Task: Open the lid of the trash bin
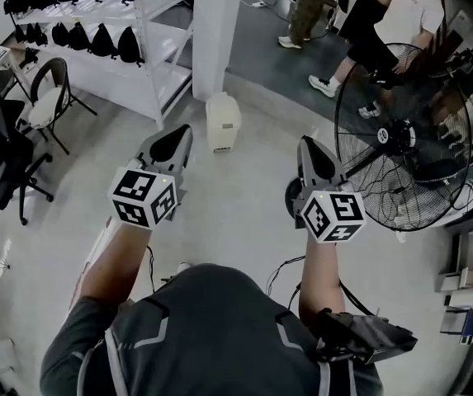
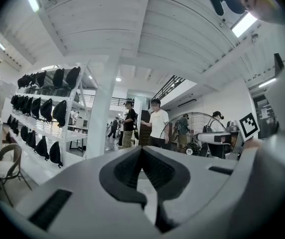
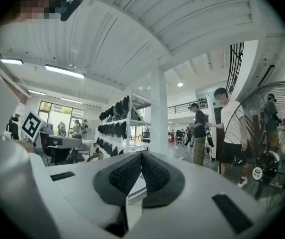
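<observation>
The trash bin is seen in the upper middle of the head view, on the floor just beside the white pillar. Its lid appears to be down. The left hand-held gripper and the right hand-held gripper are held up at the centre of the frame, well apart from the bin. In both gripper views the jaws are brought together at the tips, and nothing is held between them. Both are pointed across the room rather than down, probably because the bin is not yet within reach, so it is not shown there. The lid is judged untouched.
</observation>
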Action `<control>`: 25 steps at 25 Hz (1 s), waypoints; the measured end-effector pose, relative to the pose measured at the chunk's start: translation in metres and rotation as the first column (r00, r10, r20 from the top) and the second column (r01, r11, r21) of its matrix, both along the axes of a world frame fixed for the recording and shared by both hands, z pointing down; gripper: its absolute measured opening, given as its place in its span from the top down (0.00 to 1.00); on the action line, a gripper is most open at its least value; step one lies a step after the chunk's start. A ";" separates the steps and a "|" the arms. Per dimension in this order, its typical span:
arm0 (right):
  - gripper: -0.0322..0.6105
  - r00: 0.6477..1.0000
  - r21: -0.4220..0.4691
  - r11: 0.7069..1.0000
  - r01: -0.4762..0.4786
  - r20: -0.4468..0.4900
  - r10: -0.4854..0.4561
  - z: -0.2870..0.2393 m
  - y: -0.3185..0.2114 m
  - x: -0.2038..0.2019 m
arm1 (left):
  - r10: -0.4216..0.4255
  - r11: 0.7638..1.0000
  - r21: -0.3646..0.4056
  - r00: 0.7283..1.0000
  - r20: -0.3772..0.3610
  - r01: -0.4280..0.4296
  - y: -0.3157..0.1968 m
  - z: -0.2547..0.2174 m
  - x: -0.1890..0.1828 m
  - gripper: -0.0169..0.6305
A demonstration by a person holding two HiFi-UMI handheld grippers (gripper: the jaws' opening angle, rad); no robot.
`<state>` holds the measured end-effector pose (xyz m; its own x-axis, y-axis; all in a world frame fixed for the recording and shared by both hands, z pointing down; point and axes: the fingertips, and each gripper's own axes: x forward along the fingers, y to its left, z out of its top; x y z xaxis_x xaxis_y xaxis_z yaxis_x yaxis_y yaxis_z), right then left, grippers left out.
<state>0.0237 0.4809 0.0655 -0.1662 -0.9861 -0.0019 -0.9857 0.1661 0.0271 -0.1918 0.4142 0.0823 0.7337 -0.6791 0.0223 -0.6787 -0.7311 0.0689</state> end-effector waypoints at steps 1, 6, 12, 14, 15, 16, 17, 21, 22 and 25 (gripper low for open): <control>0.91 1.000 0.004 1.000 0.000 0.014 0.000 -0.001 0.000 0.000 | 0.000 1.000 -0.001 1.000 0.000 0.000 0.000 0.000 -0.001 0.96; 0.91 0.998 0.024 1.000 -0.013 0.054 0.012 -0.007 0.003 -0.001 | 0.003 1.000 0.001 1.000 -0.007 -0.003 0.002 -0.001 -0.006 0.96; 0.91 0.998 0.016 1.000 -0.026 0.050 0.025 -0.007 -0.004 -0.011 | 0.016 1.000 0.001 1.000 -0.010 -0.016 -0.004 -0.001 -0.016 0.96; 0.91 0.999 0.016 1.000 -0.027 0.045 0.026 -0.006 -0.008 -0.021 | 0.021 1.000 0.004 1.000 -0.008 -0.021 -0.009 0.001 -0.024 0.96; 0.91 0.999 0.018 0.999 -0.027 0.042 0.026 -0.005 -0.011 -0.026 | 0.024 1.000 0.006 1.000 -0.007 -0.024 -0.011 0.002 -0.028 0.96; 0.91 0.999 0.021 0.999 -0.026 0.038 0.025 -0.004 -0.012 -0.032 | 0.028 1.000 0.007 1.000 -0.006 -0.028 -0.013 0.004 -0.033 0.96; 0.91 0.999 0.023 0.999 -0.026 0.034 0.025 -0.003 -0.013 -0.037 | 0.032 0.999 0.008 0.999 -0.005 -0.032 -0.014 0.006 -0.038 0.96; 0.91 0.999 0.024 0.999 -0.026 0.036 0.026 0.002 -0.023 -0.055 | 0.038 0.999 0.001 0.999 -0.008 -0.038 -0.028 0.012 -0.055 0.96; 0.91 0.999 0.022 0.999 -0.026 0.038 0.025 0.004 -0.027 -0.059 | 0.039 0.999 -0.001 0.999 -0.008 -0.039 -0.031 0.012 -0.058 0.96; 0.91 0.999 0.014 1.000 -0.013 0.036 0.013 0.007 -0.039 -0.065 | 0.043 0.999 -0.009 0.999 -0.006 -0.043 -0.040 0.016 -0.061 0.96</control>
